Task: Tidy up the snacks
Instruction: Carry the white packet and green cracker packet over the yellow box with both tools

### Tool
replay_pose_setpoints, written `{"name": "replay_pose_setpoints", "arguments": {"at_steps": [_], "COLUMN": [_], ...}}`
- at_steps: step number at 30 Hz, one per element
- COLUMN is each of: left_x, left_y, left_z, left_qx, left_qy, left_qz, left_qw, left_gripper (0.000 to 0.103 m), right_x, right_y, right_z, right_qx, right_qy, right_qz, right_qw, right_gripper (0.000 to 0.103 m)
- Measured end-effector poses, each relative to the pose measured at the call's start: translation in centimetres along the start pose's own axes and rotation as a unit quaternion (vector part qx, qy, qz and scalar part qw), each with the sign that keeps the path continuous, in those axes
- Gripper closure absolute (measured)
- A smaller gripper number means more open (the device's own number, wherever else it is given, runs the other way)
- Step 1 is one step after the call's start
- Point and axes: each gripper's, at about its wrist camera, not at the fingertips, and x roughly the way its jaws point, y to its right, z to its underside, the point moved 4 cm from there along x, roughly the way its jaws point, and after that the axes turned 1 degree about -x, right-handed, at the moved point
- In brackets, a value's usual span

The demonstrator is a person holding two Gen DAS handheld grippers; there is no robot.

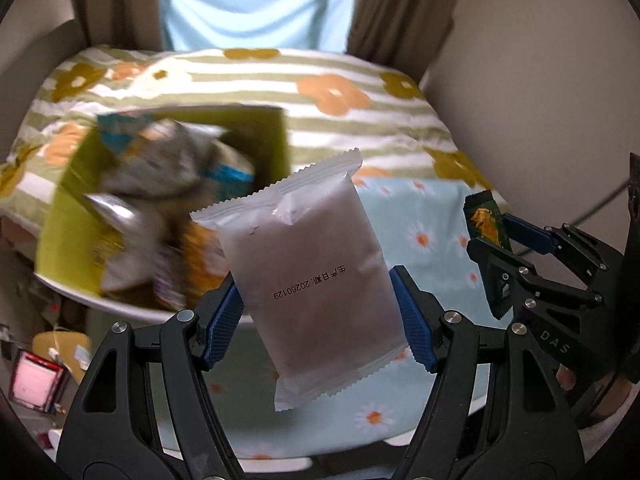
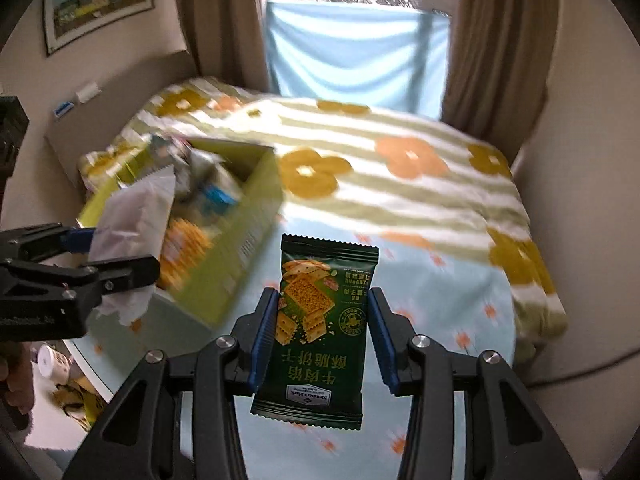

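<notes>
Holding frosted white plastic snack pouch [image 1: 312, 280] in left gripper [image 1: 318, 312]: blue pads clamping its long side edges, long axis running up and away from camera, top seal tilting left toward open green cardboard box [image 1: 72, 216] stuffed with blurred snack packets. I'm gripping dark green cracker packet [image 2: 320, 328] in right gripper [image 2: 322, 340], pads closing on both side edges, long axis upright, print upside down. Both packets hanging above pale blue daisy-print cloth [image 2: 440, 308]; box sitting left of them.
</notes>
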Motion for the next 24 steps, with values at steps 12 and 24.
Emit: {"name": "replay_pose_setpoints", "arguments": {"at_steps": [12, 24], "left_x": [-0.8, 5.0], "left_y": [-16.5, -22.9], "left_z": [-6.6, -8.3], "left_qx": [-0.027, 0.022], "left_qy": [0.016, -0.045], "left_qz": [-0.044, -0.064], "left_qw": [0.9985, 0.9967], "left_gripper": [0.035, 0.008], "right_x": [5.9, 11.6], "right_y": [-11.2, -13.1], "right_z": [-8.3, -9.3], "right_qx": [-0.016, 0.035], "right_qy": [0.017, -0.041], "right_qz": [-0.035, -0.017], "right_qw": [0.999, 0.998], "right_gripper": [0.062, 0.062]}}
